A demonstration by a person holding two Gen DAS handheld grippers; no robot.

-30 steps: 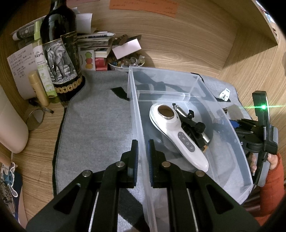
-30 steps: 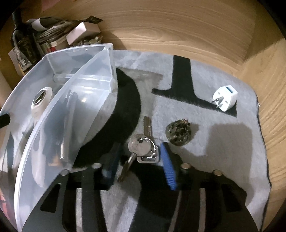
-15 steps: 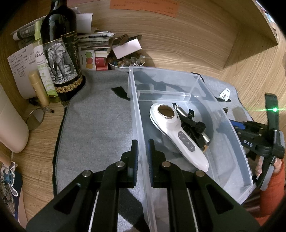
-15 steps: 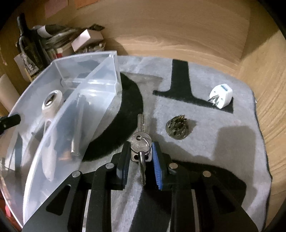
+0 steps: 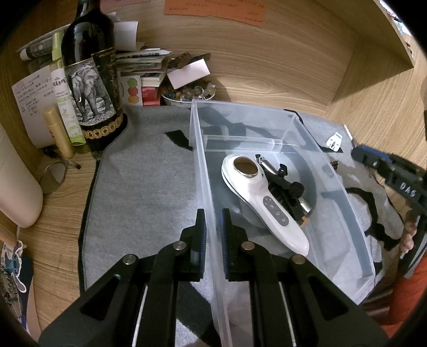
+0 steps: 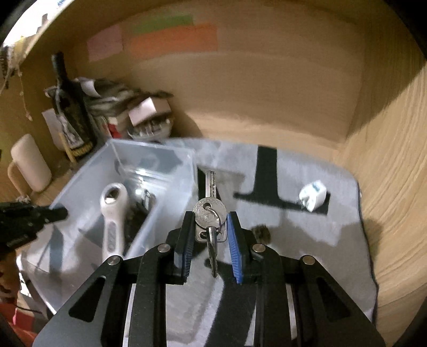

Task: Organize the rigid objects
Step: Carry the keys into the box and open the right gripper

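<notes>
Here the right gripper (image 6: 209, 235) clamps a bunch of keys (image 6: 209, 213) above the grey mat (image 6: 293, 240), beside the clear bin (image 6: 88, 192). The left gripper (image 5: 213, 237) pinches the bin's near wall between its fingers. The right view is blurred, so the small dark thing (image 6: 261, 231) on the mat is hard to make out.

The right gripper (image 5: 397, 181), at 3 o'clock in the left wrist view, bears white letters that read "DAS" when turned upright. The bottle (image 5: 92, 88) at 10 o'clock carries an elephant picture on its label; the script beside it is too small to read. Writing on the note (image 5: 29, 98) and orange paper (image 5: 216, 10) is illegible.
</notes>
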